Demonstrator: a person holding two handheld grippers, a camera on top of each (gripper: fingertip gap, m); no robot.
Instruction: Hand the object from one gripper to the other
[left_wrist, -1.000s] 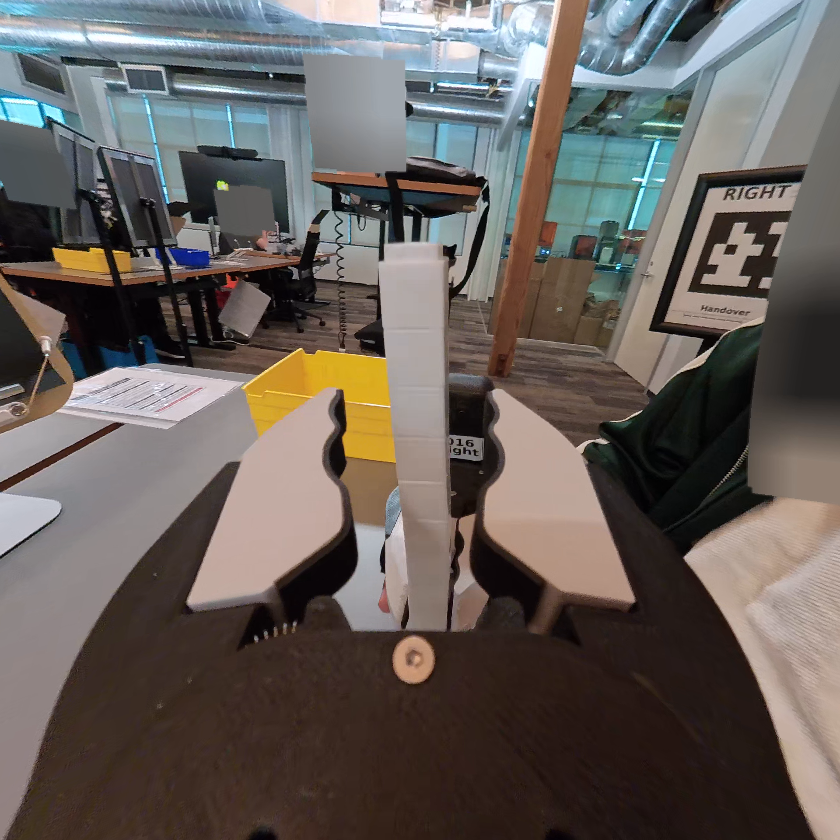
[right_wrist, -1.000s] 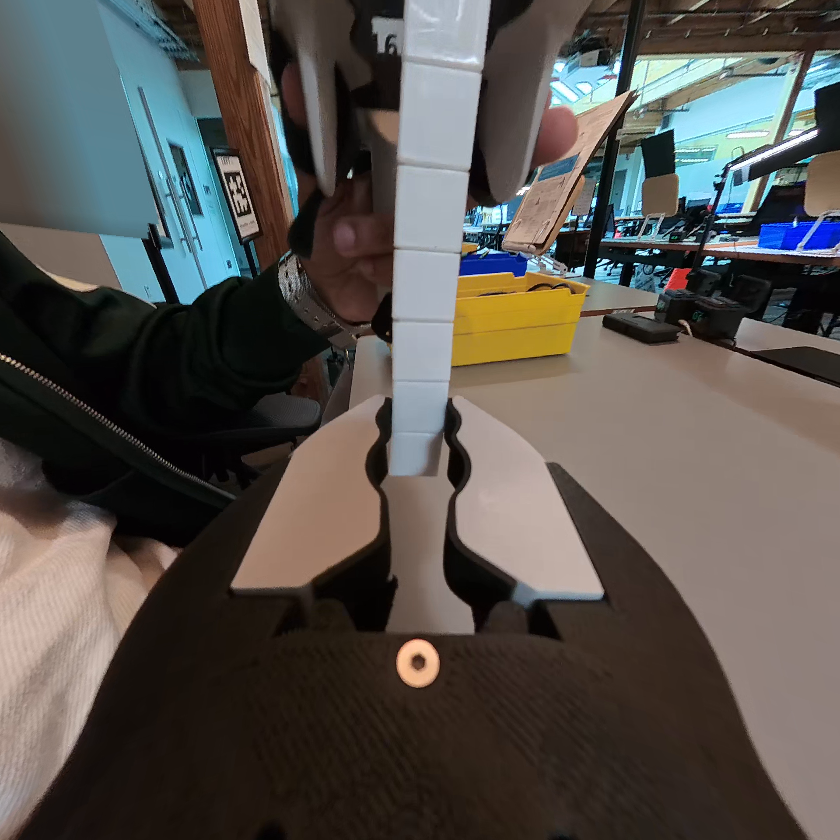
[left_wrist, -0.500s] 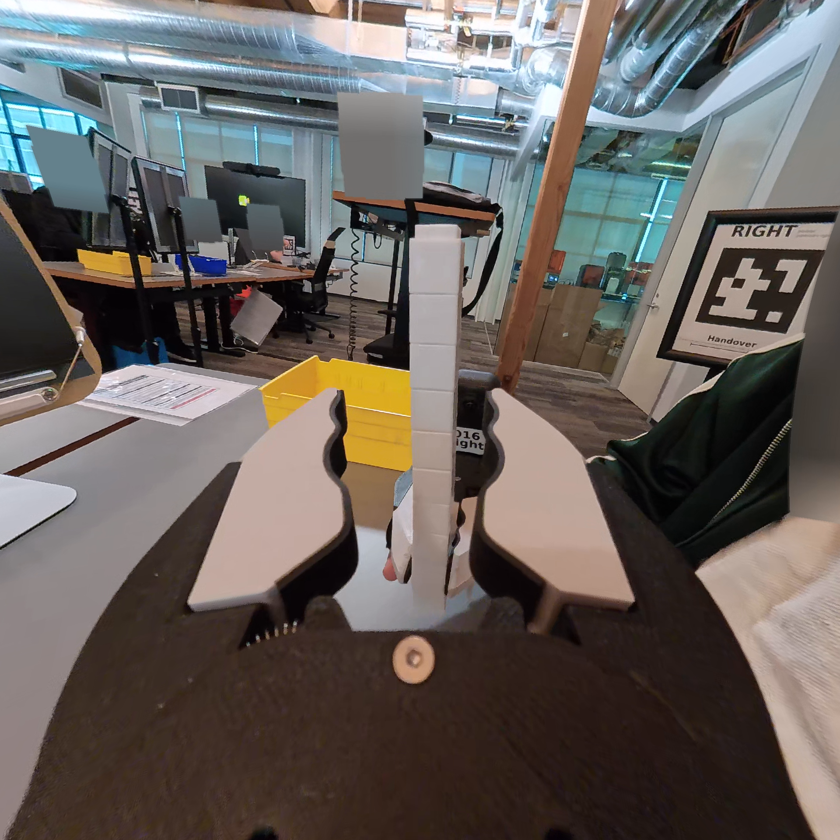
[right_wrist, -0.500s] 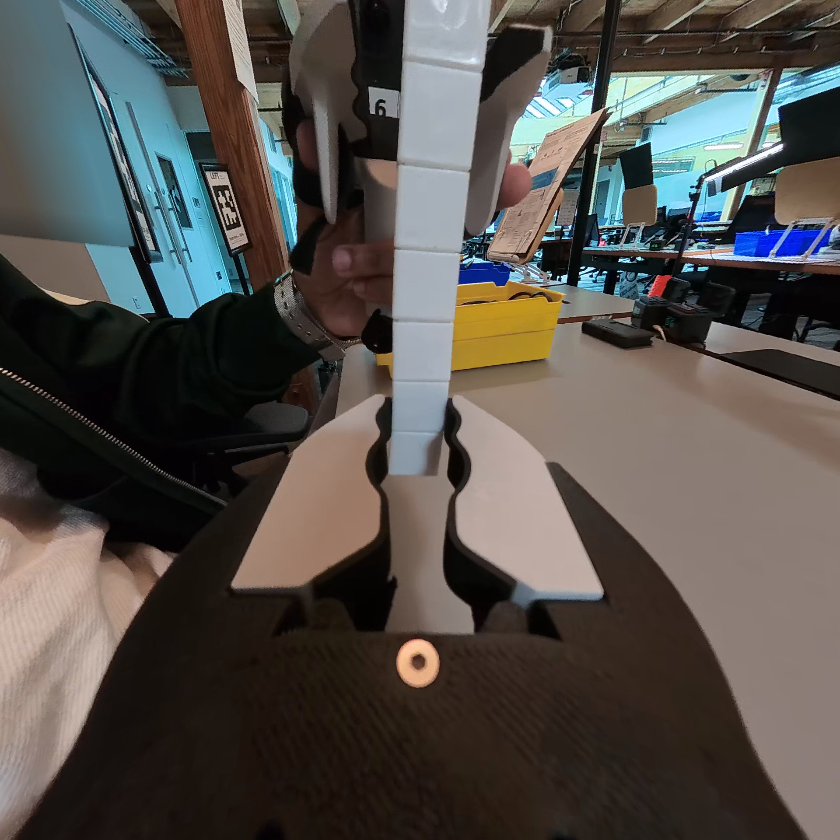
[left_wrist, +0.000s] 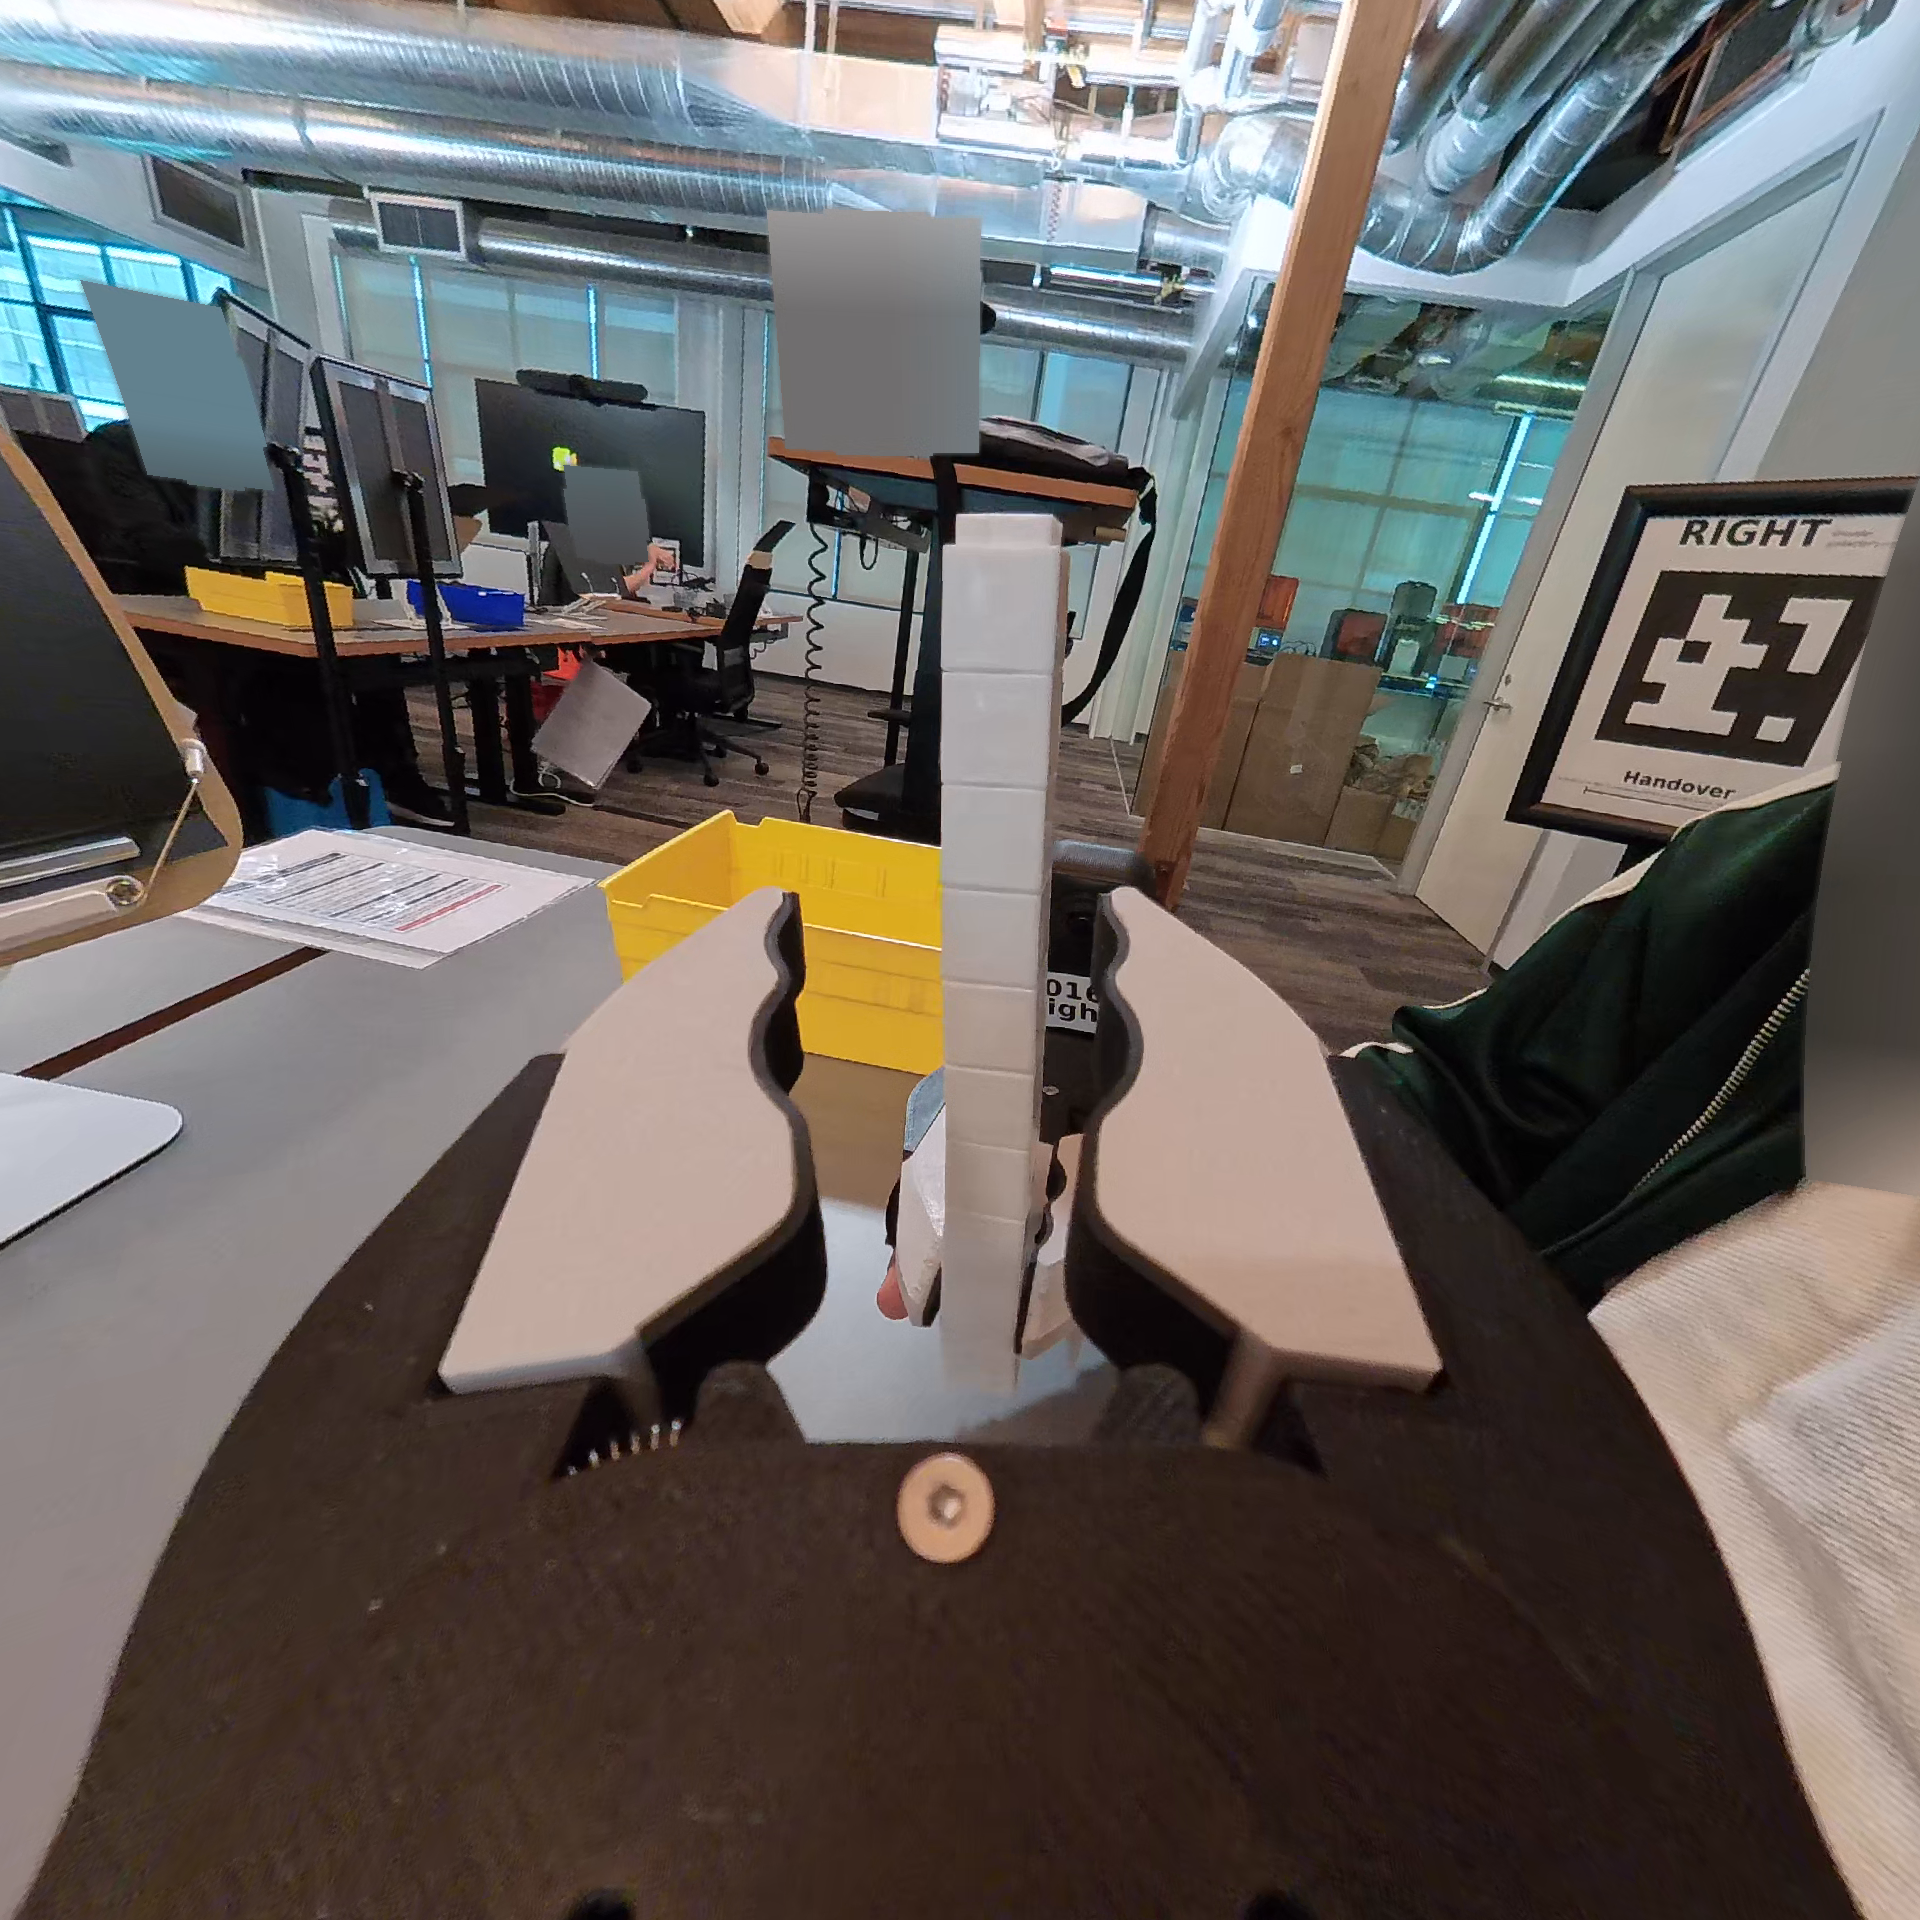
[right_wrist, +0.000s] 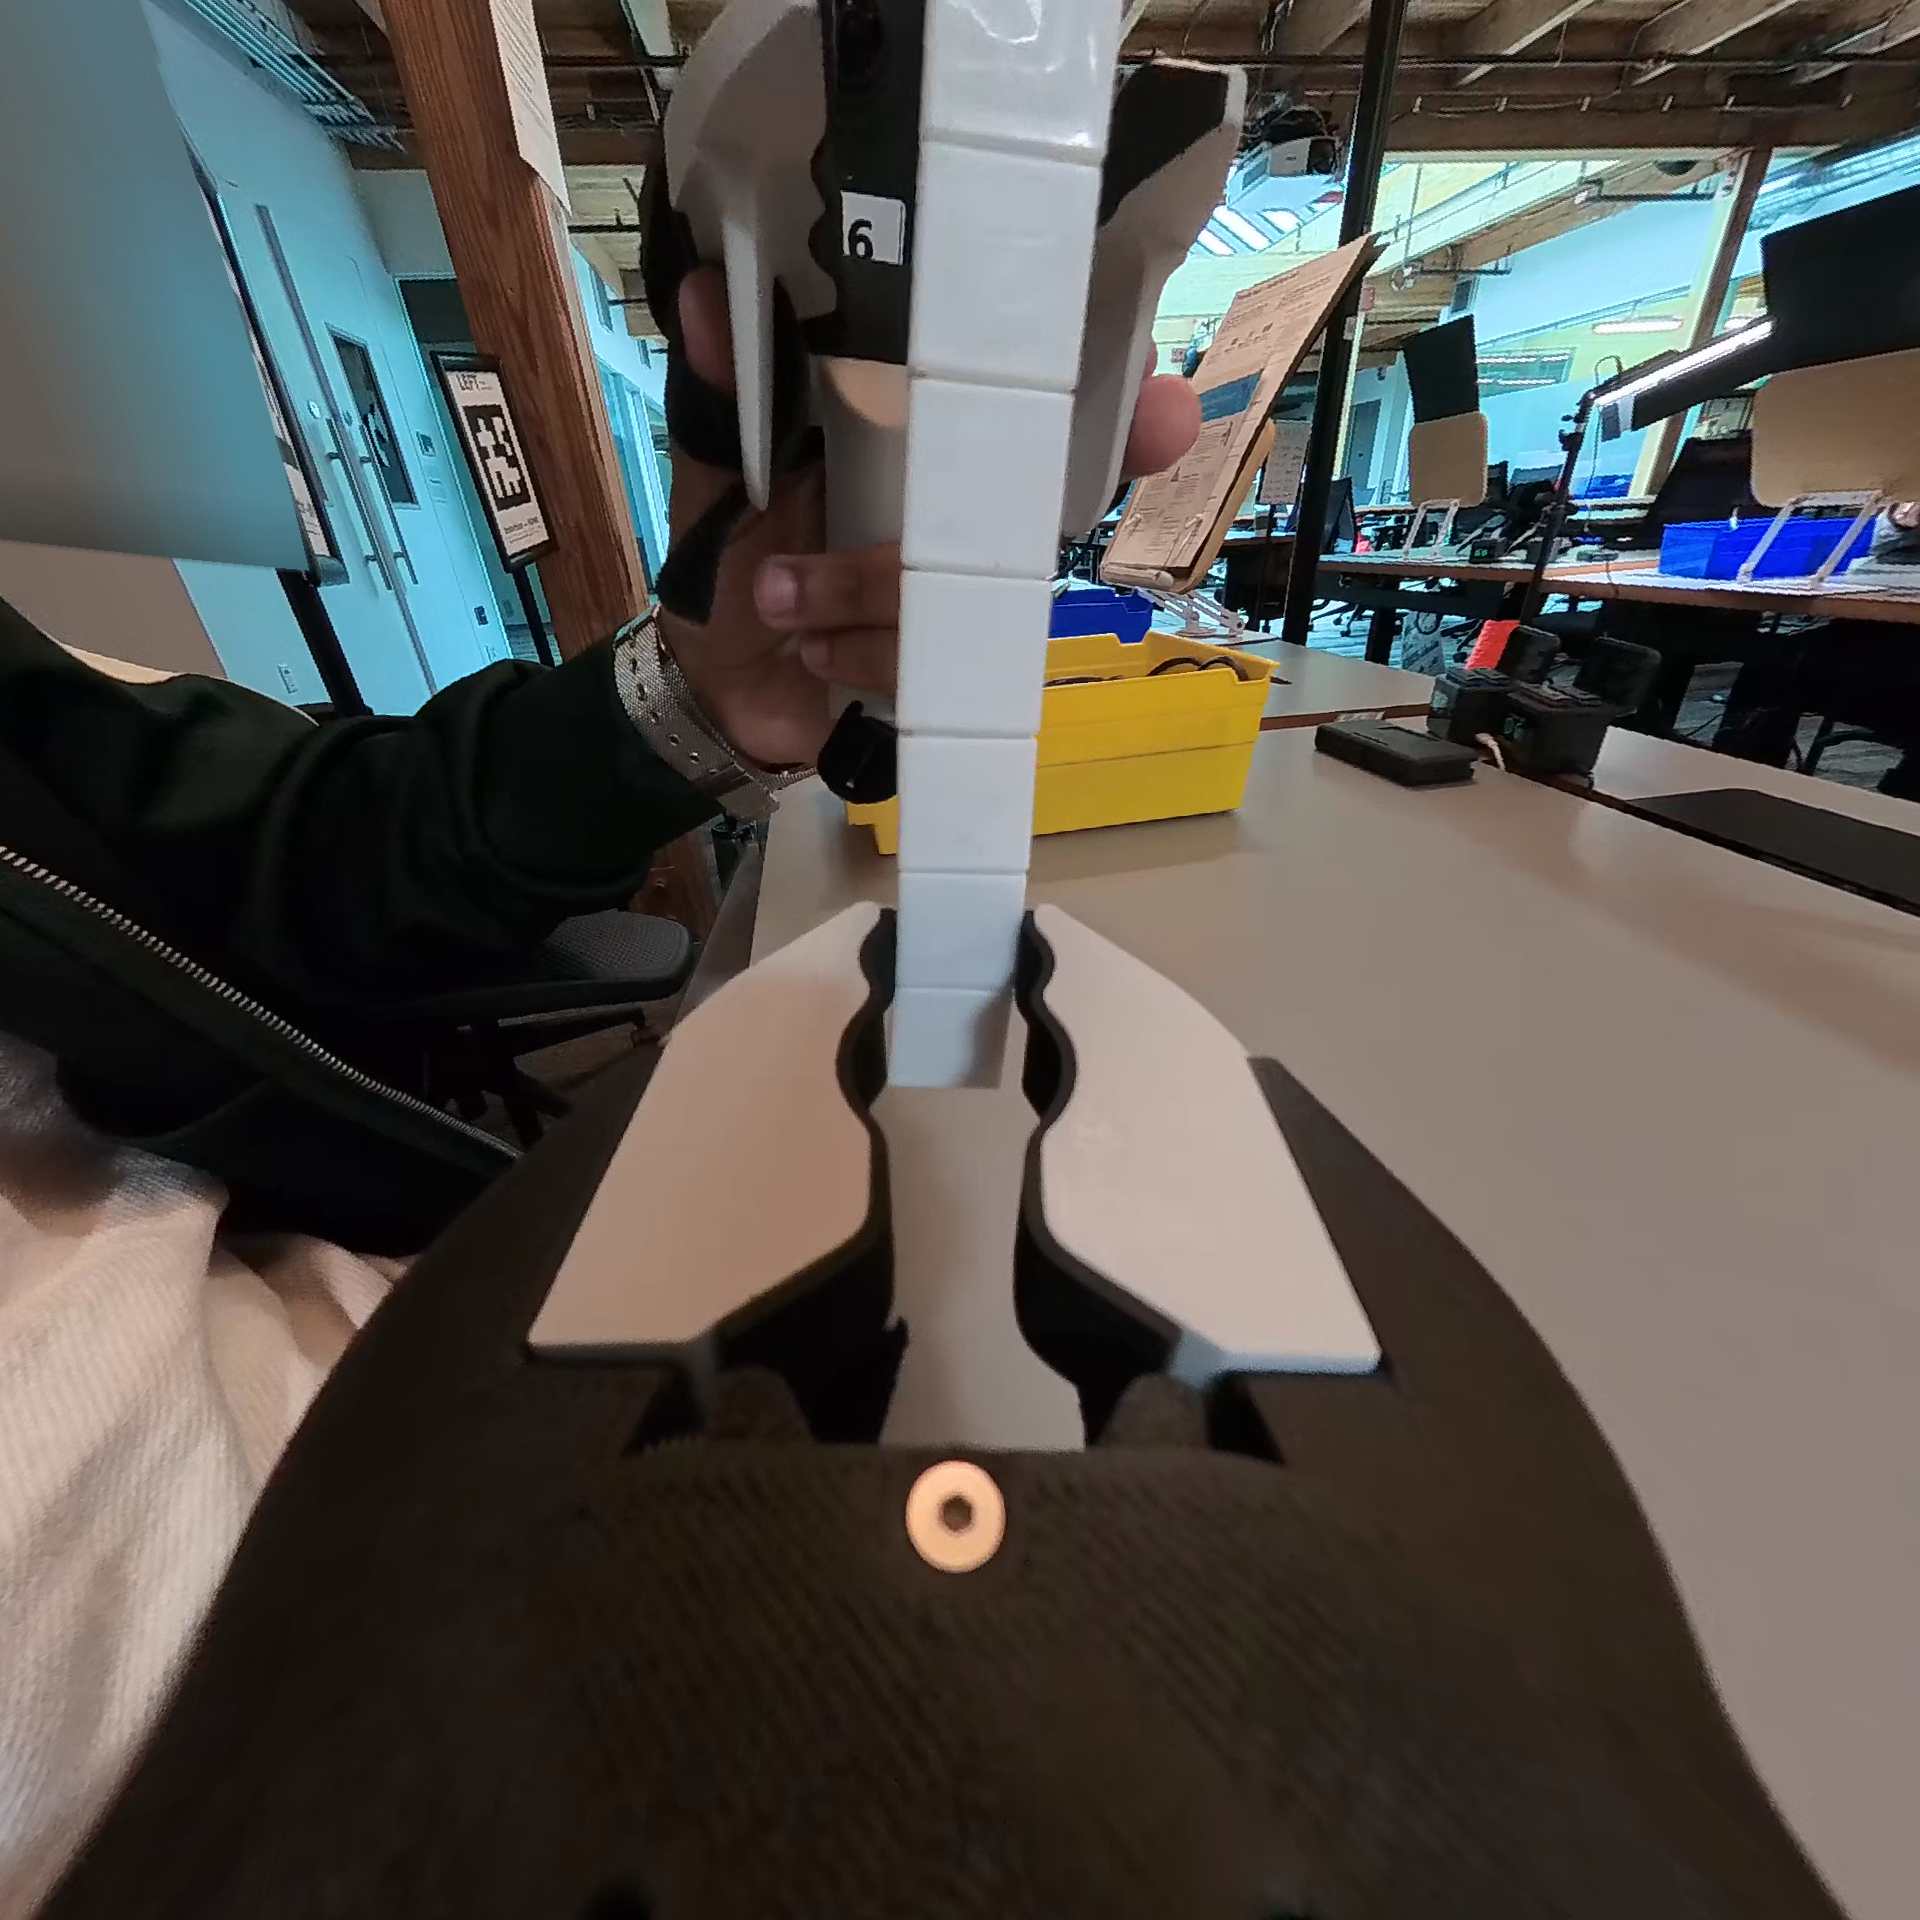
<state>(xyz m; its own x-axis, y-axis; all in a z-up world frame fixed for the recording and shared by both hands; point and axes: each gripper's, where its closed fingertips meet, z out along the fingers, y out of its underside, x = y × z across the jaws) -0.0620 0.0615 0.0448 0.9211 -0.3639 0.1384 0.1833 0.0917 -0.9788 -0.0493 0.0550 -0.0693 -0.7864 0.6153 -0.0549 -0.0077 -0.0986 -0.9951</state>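
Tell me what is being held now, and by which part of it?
The right tool holds the white segmented bar by its lowest segments, shut on both sides. The left tool is open around the bar, not gripping it.

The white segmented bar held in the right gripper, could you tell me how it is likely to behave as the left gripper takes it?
The white segmented bar stands straight though the right gripper clamps only its end, so it is probably stiff and light. Its seams suggest joined blocks that might separate if bent. Its glossy faces may slip between the open left gripper's fingers.
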